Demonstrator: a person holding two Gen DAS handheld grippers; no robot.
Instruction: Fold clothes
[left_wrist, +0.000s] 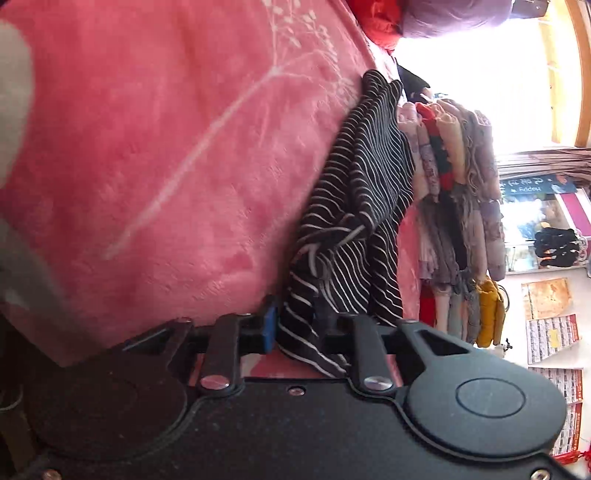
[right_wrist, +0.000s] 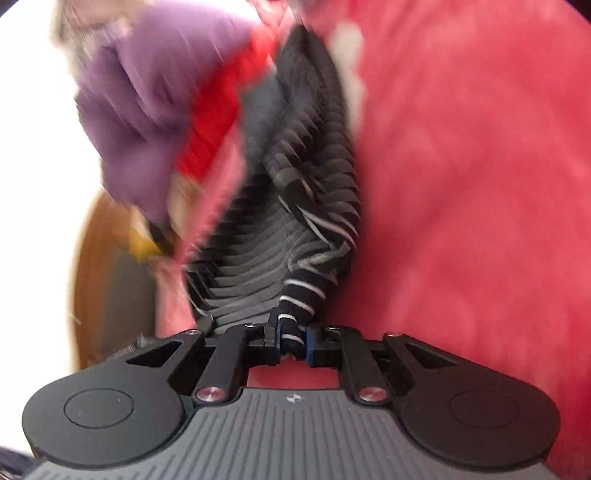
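A black garment with thin white stripes (left_wrist: 362, 192) lies bunched along the edge of a pink fleece blanket (left_wrist: 166, 147). My left gripper (left_wrist: 297, 325) has a thick fold of this striped garment between its blue pads, which press on the cloth from both sides. In the right wrist view the picture is blurred by motion. There the same striped garment (right_wrist: 295, 221) stretches away from my right gripper (right_wrist: 291, 338), whose jaws are shut tight on a narrow rolled end of it. The pink blanket (right_wrist: 461, 184) fills the right side.
A purple garment (right_wrist: 147, 110) and a red one (right_wrist: 218, 122) lie heaped beyond the striped cloth. A row of hanging clothes (left_wrist: 458, 184) stands past the blanket's edge, by a bright window (left_wrist: 480, 74). A blurred grey shape (left_wrist: 14, 110) sits at the far left.
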